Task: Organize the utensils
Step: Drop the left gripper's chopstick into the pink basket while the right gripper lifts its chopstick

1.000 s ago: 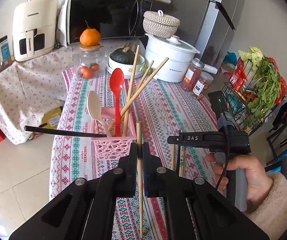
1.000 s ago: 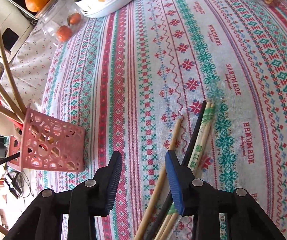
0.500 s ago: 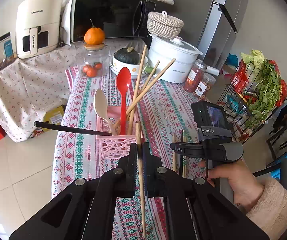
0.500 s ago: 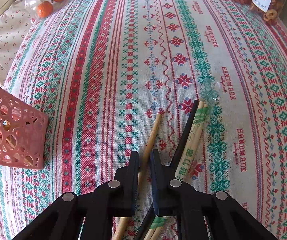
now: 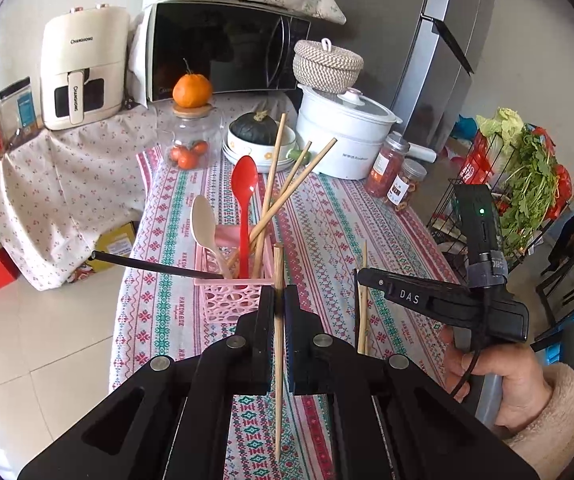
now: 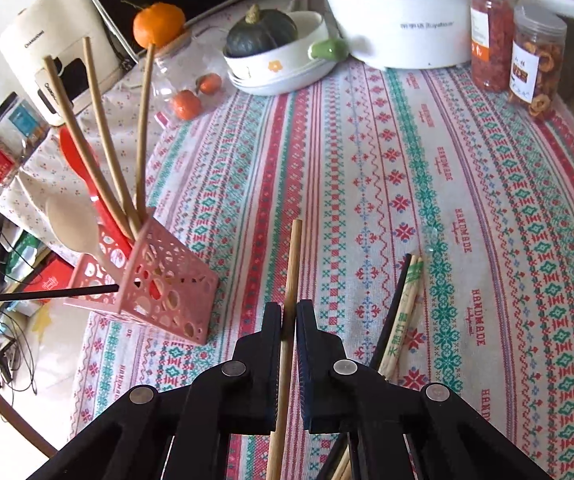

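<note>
A pink perforated basket stands on the patterned tablecloth. It holds a red spoon, a beige spoon, several wooden chopsticks and a black chopstick. My left gripper is shut on a wooden chopstick, held upright just before the basket. My right gripper is shut on another wooden chopstick, lifted off the cloth to the basket's right; it also shows in the left wrist view. A black chopstick and pale bamboo chopsticks lie on the cloth.
At the table's far end stand a glass jar with an orange on top, a bowl with a squash, a white cooker and two snack jars. A microwave, an air fryer and a vegetable rack lie beyond.
My right gripper closed on a wooden chopstick on the cloth and lifted it. My left gripper kept its chopstick and stayed near the basket.
</note>
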Tool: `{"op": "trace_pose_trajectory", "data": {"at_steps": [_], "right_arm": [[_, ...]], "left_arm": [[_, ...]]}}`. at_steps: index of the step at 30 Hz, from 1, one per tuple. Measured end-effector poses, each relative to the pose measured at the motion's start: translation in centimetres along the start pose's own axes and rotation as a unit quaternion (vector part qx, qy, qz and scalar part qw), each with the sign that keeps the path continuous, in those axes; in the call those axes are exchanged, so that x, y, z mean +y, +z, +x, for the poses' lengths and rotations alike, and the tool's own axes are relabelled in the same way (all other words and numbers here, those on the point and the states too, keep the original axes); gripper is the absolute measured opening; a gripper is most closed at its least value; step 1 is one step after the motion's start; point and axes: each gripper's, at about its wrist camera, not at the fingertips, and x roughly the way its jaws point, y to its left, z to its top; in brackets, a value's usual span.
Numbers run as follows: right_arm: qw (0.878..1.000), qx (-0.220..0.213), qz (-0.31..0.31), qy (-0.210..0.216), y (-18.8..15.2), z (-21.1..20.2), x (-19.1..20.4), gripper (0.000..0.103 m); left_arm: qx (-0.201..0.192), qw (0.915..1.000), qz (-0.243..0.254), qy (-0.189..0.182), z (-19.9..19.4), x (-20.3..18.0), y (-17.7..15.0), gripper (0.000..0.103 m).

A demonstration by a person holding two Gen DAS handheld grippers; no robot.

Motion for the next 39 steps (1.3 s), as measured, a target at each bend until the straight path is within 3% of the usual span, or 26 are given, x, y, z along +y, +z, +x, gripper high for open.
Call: {"op": "trace_pose_trajectory", "data": {"at_steps": [12,20,31,39], "right_arm": [[0.991,-0.125,-0.045,0.015,-1.0,-8.7,1.9,0.006],[0.980,-0.185,-0.064,0.025,-0.8,-12.9,3.6,0.005],[0.975,-0.205,-0.079,0.038,-0.2,-13.9,3.9,0.005],[0.974,-0.212,-0.065,0.053,0.4,-13.9,2.9,0.005]], "left_arm": [[-0.079,0.9969,-0.002,-0.004,-5.0,-1.1,0.6,0.004],[-0.144,0.9895,-0.015,0.004,-7.4,-1.2,1.8,0.004],[-0.220,0.9723,-0.077,0.022,-8.7,0.2,3.6,0.004],[-0.265,0.9586,-0.081,0.066,-7.3,0.6,4.5,0.004]]}}
